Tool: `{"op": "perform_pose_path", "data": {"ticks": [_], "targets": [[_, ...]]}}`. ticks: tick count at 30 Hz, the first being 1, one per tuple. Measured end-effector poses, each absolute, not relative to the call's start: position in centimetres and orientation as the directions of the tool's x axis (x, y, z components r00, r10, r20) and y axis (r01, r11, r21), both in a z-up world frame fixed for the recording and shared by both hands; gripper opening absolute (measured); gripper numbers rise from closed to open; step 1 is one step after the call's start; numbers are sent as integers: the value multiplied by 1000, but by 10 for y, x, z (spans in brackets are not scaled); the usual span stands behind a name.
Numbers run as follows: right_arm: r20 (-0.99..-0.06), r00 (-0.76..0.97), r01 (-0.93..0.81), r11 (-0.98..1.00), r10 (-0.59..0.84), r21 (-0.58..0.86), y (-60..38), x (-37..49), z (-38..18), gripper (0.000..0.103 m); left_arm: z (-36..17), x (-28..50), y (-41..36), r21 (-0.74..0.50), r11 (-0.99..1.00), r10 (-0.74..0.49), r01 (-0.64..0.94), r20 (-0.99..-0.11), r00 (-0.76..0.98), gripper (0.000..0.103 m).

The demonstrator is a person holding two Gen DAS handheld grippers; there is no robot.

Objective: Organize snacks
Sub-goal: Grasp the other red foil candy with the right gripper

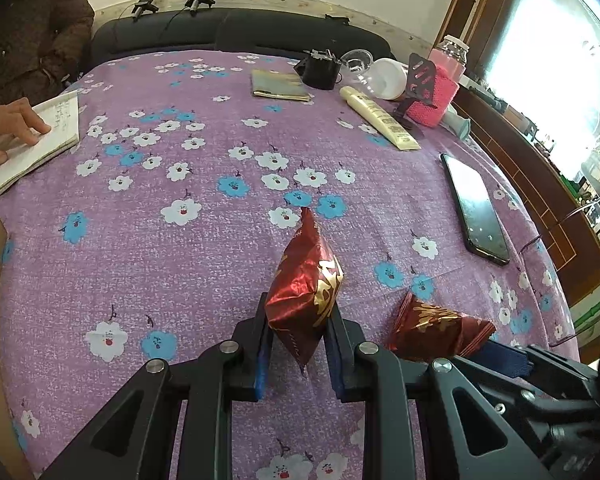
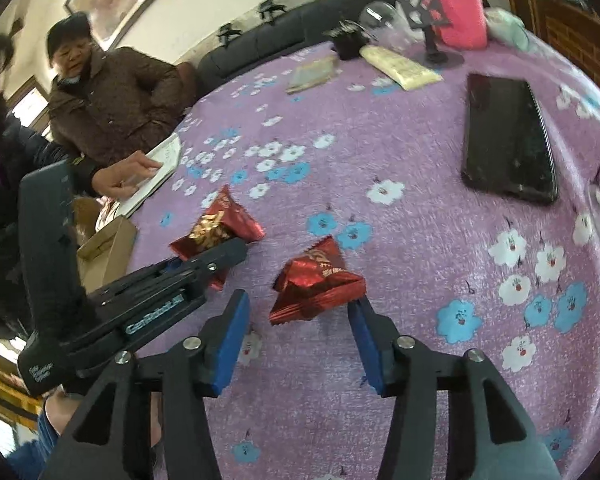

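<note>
A red foil snack packet (image 1: 304,292) stands tilted up over the purple flowered cloth (image 1: 180,264), and my left gripper (image 1: 298,308) is shut on its lower half. That same packet (image 2: 220,228) shows at the left gripper's tip (image 2: 216,258) in the right wrist view. A second red packet (image 2: 316,280) lies on the cloth, just ahead of and between the blue pads (image 2: 230,344) of my right gripper (image 2: 298,304), which is open; the pads do not press it. In the left wrist view this packet (image 1: 440,328) lies to the right, with a right gripper pad (image 1: 504,360) beside it.
A black phone (image 2: 508,140) lies at the right. An open cardboard box (image 2: 108,248) sits at the left edge. A person's hand (image 1: 16,120) rests on a notebook (image 1: 56,132). At the back are a cream tube (image 1: 380,116), a pink-sleeved bottle (image 1: 440,88) and a black holder (image 1: 320,72).
</note>
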State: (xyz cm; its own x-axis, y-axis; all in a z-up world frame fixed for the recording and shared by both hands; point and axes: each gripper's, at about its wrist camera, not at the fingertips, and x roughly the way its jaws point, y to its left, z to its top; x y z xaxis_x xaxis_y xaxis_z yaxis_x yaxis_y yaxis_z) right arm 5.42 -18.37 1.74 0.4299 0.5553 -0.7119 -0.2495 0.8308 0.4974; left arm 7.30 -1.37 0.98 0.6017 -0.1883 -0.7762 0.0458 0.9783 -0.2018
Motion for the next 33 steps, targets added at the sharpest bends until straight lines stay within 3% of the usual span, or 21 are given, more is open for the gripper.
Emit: {"op": "perform_pose_path", "data": {"ticks": [6, 8, 17, 19, 23, 29, 33], "targets": [[-618, 376, -188, 710, 690, 678, -207, 61, 13, 51, 11, 73, -13, -203, 978, -187, 43, -775, 604, 23], [-601, 363, -182, 687, 712, 704, -210, 61, 14, 55, 10, 73, -13, -204, 978, -187, 41, -775, 604, 23], [-539, 509, -113, 673, 671, 731, -231, 66, 24, 55, 10, 73, -14, -203, 978, -187, 43, -774, 604, 23], [-550, 553, -121, 713, 626, 691, -229, 67, 28, 55, 11, 73, -14, -204, 978, -189, 44, -775, 603, 23], [-611, 504, -203, 771, 610, 603, -200, 68, 27, 41, 12, 73, -14, -201, 979, -187, 46, -773, 606, 23], [-695, 483, -286, 846, 532, 449, -178, 60, 29, 41, 10, 73, -14, -200, 979, -185, 43, -777, 602, 23], [-730, 453, -258, 859, 512, 442, -178, 62, 15, 41, 10, 73, -15, -196, 979, -184, 47, -775, 604, 23]]}}
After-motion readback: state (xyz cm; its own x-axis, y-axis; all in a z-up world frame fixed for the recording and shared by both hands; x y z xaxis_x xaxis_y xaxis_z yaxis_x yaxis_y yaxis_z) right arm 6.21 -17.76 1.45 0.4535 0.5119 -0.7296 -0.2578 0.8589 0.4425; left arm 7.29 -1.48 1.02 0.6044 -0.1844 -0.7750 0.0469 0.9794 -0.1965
